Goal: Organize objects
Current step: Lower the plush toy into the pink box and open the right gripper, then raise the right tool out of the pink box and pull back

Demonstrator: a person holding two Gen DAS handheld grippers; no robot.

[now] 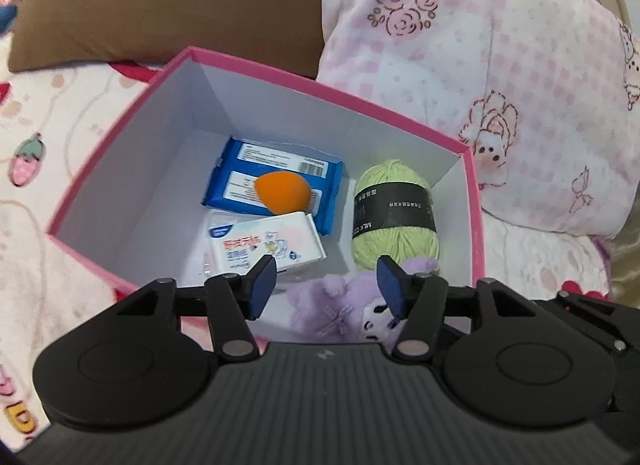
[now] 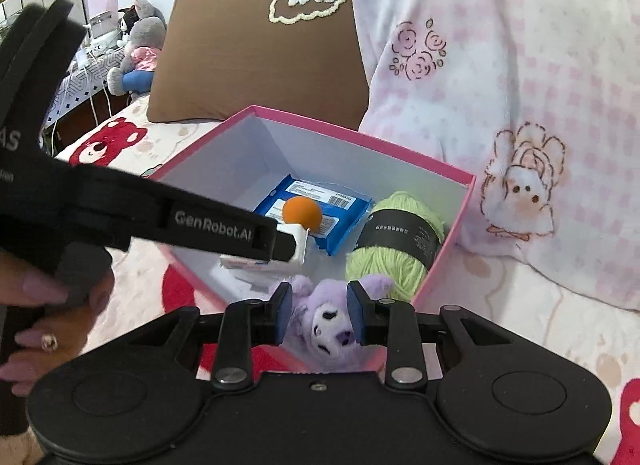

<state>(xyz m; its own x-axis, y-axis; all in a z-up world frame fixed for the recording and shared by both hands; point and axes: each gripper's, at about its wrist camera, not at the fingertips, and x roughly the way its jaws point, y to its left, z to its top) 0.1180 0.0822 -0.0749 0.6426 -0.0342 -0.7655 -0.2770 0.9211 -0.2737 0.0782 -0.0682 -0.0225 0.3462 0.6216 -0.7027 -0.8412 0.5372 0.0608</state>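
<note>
Currently: right tongs (image 2: 319,313) clamped on purple plush (image 2: 326,319) at pink box (image 2: 448,247) near edge; left tongs (image 1: 327,285) open, empty.

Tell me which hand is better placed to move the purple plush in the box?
Right: the right gripper has its jaws flanking the purple plush; the left gripper is open, empty, nearer the white wipes pack.
</note>
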